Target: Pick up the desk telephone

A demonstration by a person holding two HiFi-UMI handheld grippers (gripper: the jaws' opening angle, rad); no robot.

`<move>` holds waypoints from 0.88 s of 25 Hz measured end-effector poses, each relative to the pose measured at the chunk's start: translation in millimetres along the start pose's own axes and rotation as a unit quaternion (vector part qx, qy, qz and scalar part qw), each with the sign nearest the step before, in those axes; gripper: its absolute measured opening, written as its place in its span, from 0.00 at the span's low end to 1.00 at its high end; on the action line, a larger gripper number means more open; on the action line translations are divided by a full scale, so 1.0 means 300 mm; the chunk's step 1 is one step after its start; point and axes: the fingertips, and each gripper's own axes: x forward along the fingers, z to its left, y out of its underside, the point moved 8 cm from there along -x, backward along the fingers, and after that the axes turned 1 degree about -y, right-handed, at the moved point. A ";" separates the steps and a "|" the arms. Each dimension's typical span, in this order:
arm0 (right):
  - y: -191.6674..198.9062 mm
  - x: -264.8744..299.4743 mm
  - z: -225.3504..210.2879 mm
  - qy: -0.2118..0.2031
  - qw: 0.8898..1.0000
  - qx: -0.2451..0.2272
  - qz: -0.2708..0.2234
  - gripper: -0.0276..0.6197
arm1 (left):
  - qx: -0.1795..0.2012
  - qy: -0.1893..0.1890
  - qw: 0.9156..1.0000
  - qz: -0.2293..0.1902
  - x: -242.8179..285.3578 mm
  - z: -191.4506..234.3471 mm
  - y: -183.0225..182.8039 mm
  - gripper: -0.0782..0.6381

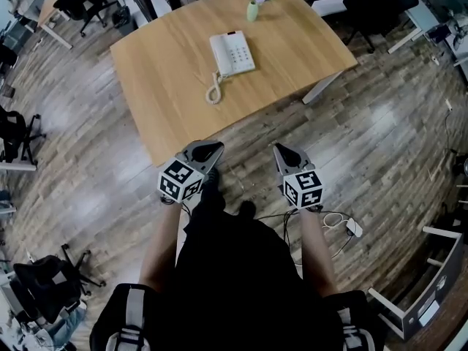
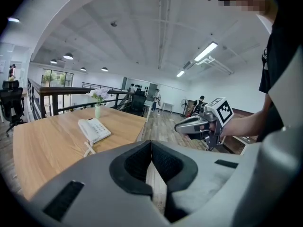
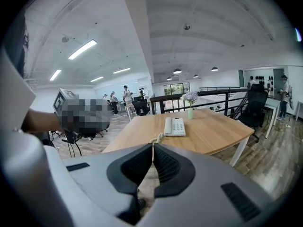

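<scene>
A white desk telephone lies flat towards the far side of a light wooden bench, its coiled cord trailing toward the near edge and a small green vase of pale flowers standing just beyond it. The left tool and right tool are held side by side over the plank floor, short of the bench's near edge. Each has its jaws pressed together on nothing, well apart from the telephone.
</scene>
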 end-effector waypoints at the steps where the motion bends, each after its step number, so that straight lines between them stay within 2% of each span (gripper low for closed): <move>1: -0.008 0.016 -0.003 0.002 1.000 0.000 0.001 0.08 | 0.000 0.002 1.000 0.001 0.005 0.019 -0.004 0.14; 16: -0.116 0.191 -0.062 0.039 0.999 0.009 0.007 0.08 | 0.010 0.026 1.000 0.005 0.082 0.272 -0.107 0.14; 22: -0.140 0.265 -0.048 0.041 0.999 0.010 0.011 0.08 | 0.012 0.034 0.999 0.005 0.085 0.363 -0.132 0.14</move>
